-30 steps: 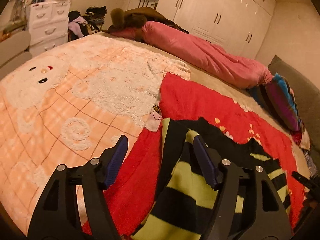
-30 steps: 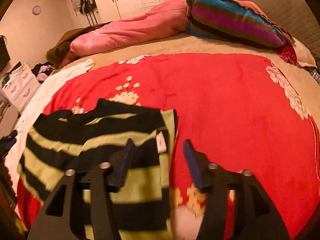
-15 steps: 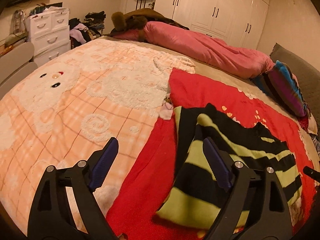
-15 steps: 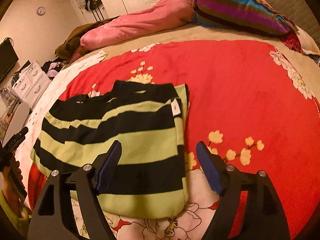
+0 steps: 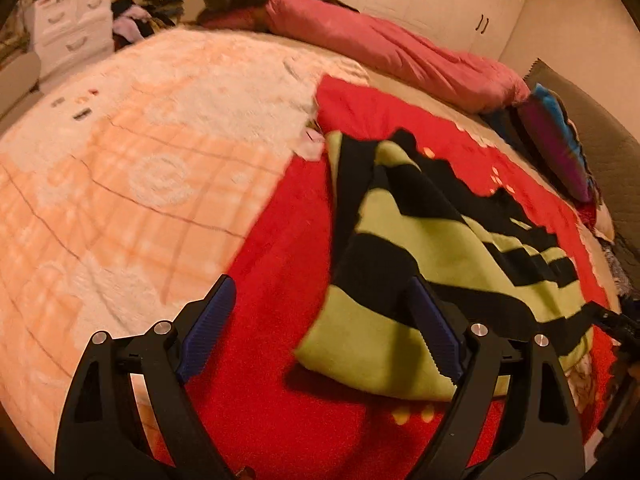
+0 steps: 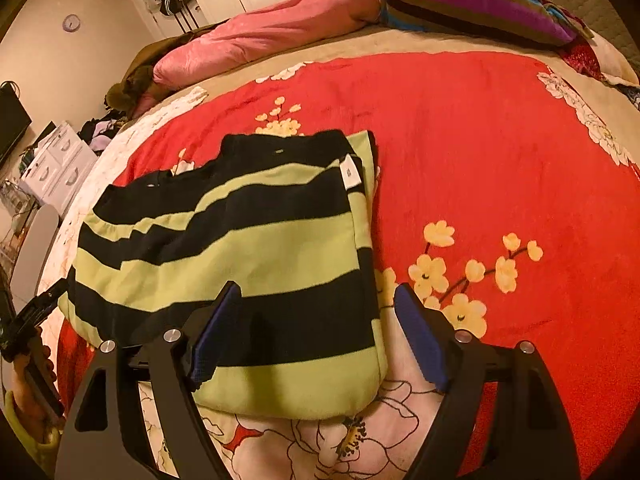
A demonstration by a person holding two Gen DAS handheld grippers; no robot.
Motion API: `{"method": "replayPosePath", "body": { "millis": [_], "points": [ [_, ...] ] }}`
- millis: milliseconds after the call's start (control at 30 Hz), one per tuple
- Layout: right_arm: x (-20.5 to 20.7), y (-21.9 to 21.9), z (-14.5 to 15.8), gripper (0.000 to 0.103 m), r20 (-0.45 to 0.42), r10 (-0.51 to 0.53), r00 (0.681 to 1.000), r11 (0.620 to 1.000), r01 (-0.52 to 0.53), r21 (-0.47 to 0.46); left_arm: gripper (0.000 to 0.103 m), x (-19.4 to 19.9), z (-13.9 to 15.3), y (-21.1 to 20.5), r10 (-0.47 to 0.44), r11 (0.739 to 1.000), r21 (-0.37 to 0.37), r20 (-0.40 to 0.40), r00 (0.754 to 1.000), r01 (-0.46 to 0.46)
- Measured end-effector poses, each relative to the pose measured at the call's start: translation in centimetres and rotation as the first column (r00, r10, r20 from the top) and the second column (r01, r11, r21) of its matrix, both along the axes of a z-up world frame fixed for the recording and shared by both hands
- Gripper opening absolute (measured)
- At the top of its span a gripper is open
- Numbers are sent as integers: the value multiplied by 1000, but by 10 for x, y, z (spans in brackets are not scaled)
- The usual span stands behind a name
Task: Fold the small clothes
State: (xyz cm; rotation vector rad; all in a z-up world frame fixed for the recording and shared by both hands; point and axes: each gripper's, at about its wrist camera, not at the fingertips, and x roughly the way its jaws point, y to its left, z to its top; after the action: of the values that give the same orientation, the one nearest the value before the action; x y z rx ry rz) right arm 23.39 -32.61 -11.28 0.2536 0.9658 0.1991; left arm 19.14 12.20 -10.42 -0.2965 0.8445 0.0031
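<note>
Garment (image 6: 248,248) black-lime striped; blanket (image 6: 480,128) red, yellow flowers.

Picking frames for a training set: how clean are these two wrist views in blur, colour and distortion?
Left wrist: motion-smeared, the peach plush blanket soft, the striped top casting a shadow near its front edge. Right wrist: sharper, the top's white label distinct though unreadable. Both: warm orange cast, strong fisheye bending, dark corners.
</note>
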Motion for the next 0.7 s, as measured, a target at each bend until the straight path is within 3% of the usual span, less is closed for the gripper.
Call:
{"method": "replayPosePath", "body": {
  "millis": [133,167,200,233,333,433,567,700],
  "points": [
    [1,1,-5,74,-9,0,1000,1000,0,-14,76,2,-3,-7,-22,1000,12,-10,1000,22],
    [1,2,-6,66,-9,2,1000,1000,-2,-19,63,3,-4,-10,-31,999,22,-12,999,31],
    [2,3,-7,43,-12,16,1000,1000,-16,-19,54,4,-5,-13,-47,999,23,-16,999,47],
    [2,5,-9,31,-17,25,1000,999,-26,-27,37,4,-6,-15,-60,998,19,-18,998,61],
    [0,4,-10,15,-17,30,999,999,-31,-39,1,3,-3,-20,-72,996,48,-14,997,73],
    [-6,0,-3,14,7,14,1000,999,-14,-42,1,-1,1,-16,-41,996,74,-10,999,41],
    [-8,-11,-3,8,2,-12,1000,999,12,-37,1,-6,-2,-7,-16,999,41,-27,1000,17],
    [-3,-12,-12,9,-34,-33,999,999,32,-37,2,-5,-7,-14,-15,995,95,-57,998,20]
  ]
}}
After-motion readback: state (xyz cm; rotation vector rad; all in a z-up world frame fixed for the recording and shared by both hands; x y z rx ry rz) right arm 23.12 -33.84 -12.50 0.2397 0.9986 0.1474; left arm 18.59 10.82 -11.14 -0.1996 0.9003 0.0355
